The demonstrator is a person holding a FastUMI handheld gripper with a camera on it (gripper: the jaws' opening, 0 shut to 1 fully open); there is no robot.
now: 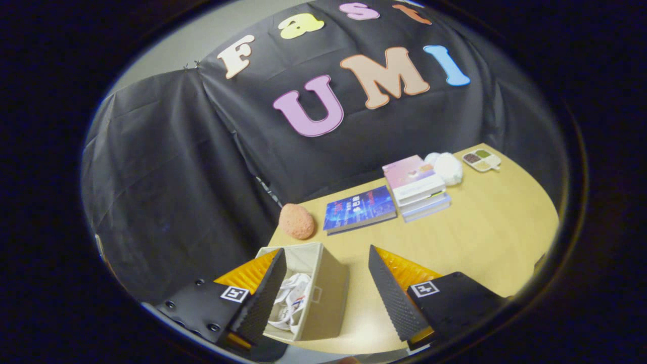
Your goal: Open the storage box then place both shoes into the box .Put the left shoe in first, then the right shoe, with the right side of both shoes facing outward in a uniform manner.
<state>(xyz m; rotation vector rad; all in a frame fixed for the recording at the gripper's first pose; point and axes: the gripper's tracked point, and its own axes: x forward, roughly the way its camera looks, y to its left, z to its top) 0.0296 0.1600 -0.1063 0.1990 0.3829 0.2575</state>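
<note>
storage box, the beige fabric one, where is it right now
In the gripper view the beige fabric storage box sits on the wooden table between the open claw fingers, against the left one, with white shoes inside and a pink egg-shaped sponge just beyond.

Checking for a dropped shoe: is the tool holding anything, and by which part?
Nothing is held. The tool is open above the table; the shoes lie in the storage box.

Dim even light, strong fisheye bending, soft blurred rim
</note>
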